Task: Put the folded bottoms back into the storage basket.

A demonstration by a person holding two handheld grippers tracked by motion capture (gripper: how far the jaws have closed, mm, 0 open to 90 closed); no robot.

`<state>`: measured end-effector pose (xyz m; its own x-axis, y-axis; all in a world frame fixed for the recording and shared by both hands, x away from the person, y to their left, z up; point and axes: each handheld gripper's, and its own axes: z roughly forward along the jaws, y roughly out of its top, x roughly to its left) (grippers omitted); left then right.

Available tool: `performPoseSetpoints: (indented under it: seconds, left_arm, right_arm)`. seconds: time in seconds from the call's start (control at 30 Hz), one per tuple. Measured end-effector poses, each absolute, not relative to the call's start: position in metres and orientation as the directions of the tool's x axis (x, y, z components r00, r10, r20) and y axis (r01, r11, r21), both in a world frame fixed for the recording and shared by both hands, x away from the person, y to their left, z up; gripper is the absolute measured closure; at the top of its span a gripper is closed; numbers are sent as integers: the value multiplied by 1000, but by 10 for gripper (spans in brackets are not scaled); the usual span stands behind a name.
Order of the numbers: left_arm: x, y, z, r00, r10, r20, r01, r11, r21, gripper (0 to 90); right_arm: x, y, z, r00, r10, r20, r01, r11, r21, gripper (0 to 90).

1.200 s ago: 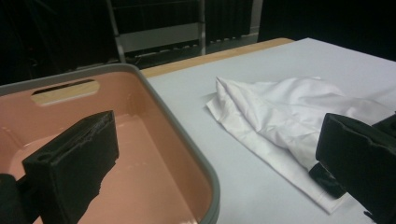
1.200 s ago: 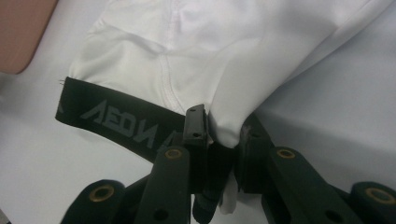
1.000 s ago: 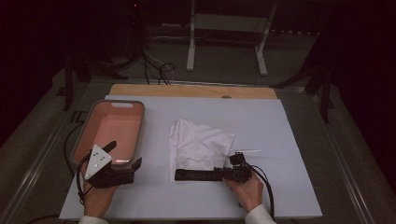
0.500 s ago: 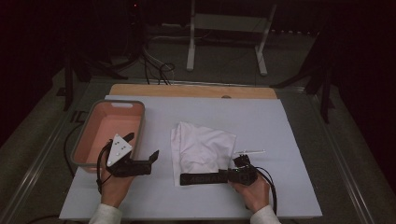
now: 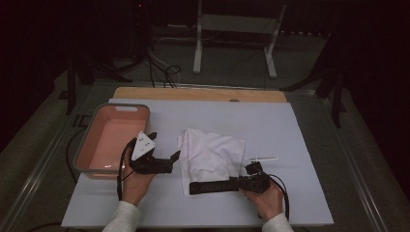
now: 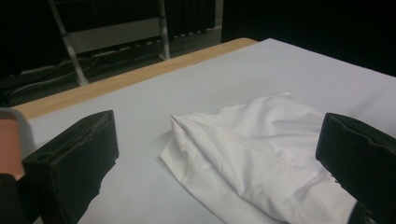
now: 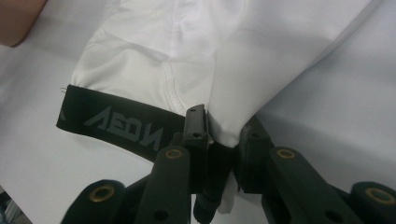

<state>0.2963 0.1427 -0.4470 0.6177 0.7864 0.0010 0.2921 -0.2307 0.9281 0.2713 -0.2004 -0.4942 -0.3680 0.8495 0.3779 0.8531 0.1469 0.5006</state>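
A white garment with a black lettered waistband lies crumpled in the middle of the white table cover. My right gripper comes in from the right and is shut on the garment at the waistband's end. In the right gripper view, white cloth is pinched between the jaws of that gripper, beside the waistband. My left gripper is open just left of the garment, pointing at it. In the left gripper view, the garment lies between the spread jaws of this gripper, untouched.
A pink tub stands at the table's left, behind my left hand; its rim shows in the left gripper view. A thin white stick lies right of the garment. A wooden strip runs along the far edge.
My left hand has moved right, from in front of the tub to the garment's left edge. The right gripper keeps its hold in about the same place.
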Motion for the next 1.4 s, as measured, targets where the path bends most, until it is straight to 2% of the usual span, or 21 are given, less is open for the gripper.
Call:
performPoseSetpoints:
  seconds: [0.27,0.73,1.4]
  left_arm:
    - [314,132,-458,641,767,-35,316,-223,922,3]
    - [354,110,-486,614,788,-49,402,-258,879,12]
    - [383,95,-511,591,803,-77,501,-290,816,25]
  right_arm:
    - [270,-204,-493,-369,851,375,851,148,503,771]
    - [269,-205,-493,-369,853,369,850,149,506,770]
    - [269,-205,-493,-371,850,373,850,149,506,768]
